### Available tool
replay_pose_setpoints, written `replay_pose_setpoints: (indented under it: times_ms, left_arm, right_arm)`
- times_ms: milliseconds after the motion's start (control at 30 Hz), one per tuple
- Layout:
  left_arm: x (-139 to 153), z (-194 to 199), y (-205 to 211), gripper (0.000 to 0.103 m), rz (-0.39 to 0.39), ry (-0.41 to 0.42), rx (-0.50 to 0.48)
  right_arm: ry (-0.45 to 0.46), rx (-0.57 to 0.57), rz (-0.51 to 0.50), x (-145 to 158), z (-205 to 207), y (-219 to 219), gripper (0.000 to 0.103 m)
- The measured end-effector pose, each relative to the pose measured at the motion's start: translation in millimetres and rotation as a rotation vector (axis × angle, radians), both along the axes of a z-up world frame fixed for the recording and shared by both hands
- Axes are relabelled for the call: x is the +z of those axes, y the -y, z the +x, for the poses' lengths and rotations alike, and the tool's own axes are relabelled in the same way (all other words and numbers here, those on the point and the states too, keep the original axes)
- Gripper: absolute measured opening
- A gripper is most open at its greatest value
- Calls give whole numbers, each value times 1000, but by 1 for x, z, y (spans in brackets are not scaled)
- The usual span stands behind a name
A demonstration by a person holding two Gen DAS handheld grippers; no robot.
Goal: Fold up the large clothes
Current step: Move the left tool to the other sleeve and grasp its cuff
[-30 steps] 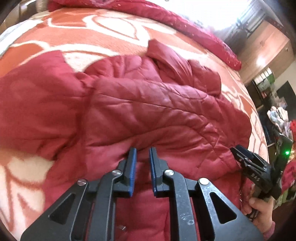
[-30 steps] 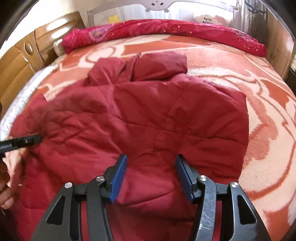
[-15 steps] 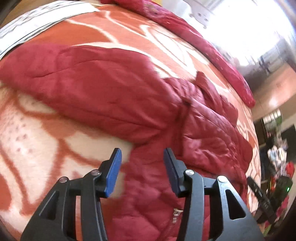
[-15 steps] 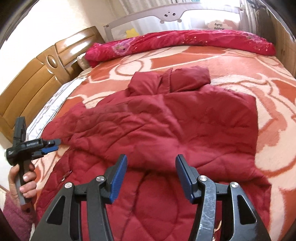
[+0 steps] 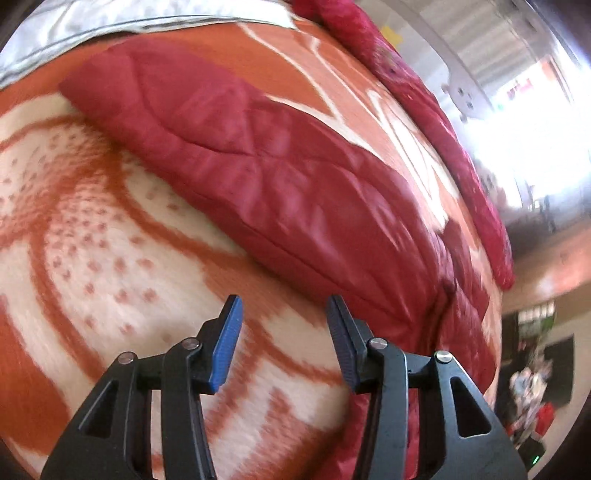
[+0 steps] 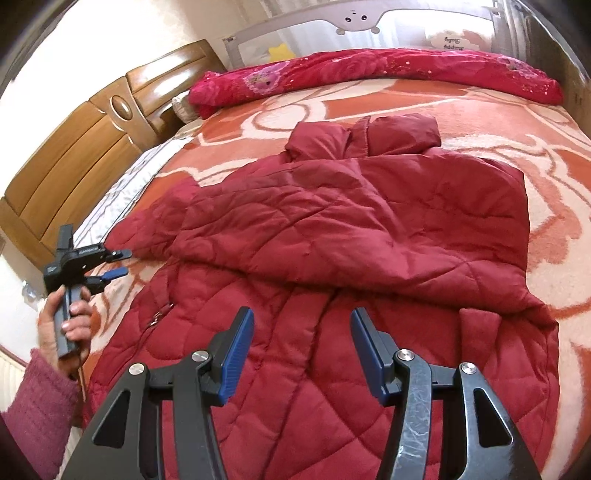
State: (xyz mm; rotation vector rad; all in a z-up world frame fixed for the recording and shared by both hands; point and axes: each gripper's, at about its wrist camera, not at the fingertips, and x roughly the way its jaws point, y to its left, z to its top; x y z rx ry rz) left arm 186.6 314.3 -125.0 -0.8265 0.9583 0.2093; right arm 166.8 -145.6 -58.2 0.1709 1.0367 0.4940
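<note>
A dark red quilted jacket [image 6: 351, 229] lies spread on the bed, collar at the far end, with one sleeve folded across its chest. Its other sleeve [image 5: 258, 173] stretches out to the left over the blanket. My left gripper [image 5: 282, 306] stands open with nothing between its fingers. It hovers over bare blanket just below that sleeve's edge. In the right wrist view the left gripper [image 6: 118, 264] is in a hand with a maroon cuff, close to the sleeve's end. My right gripper [image 6: 301, 317] hangs open and empty above the jacket's lower front.
An orange and cream patterned blanket [image 6: 554, 240] covers the bed. A rolled red floral quilt [image 6: 369, 70] lies along the far side before a grey bed rail [image 6: 354, 18]. A wooden headboard [image 6: 74, 158] and a white sheet strip [image 6: 122, 192] border the left.
My left gripper was shut on the jacket's fabric; it has let go, opened and swung left off the jacket to beside the outstretched sleeve. The right gripper has drawn back and up a little.
</note>
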Motion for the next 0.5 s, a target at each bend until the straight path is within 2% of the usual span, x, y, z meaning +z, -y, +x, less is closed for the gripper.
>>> replay_pose_setpoints:
  times_ms: [333, 500]
  left_arm:
    - [-27, 5, -71, 45, -124, 26, 208]
    - [-33, 15, -87, 45, -133, 40, 255]
  right_arm:
    - [7, 32, 26, 27, -24, 8, 56]
    - [0, 26, 27, 33, -29, 15, 56]
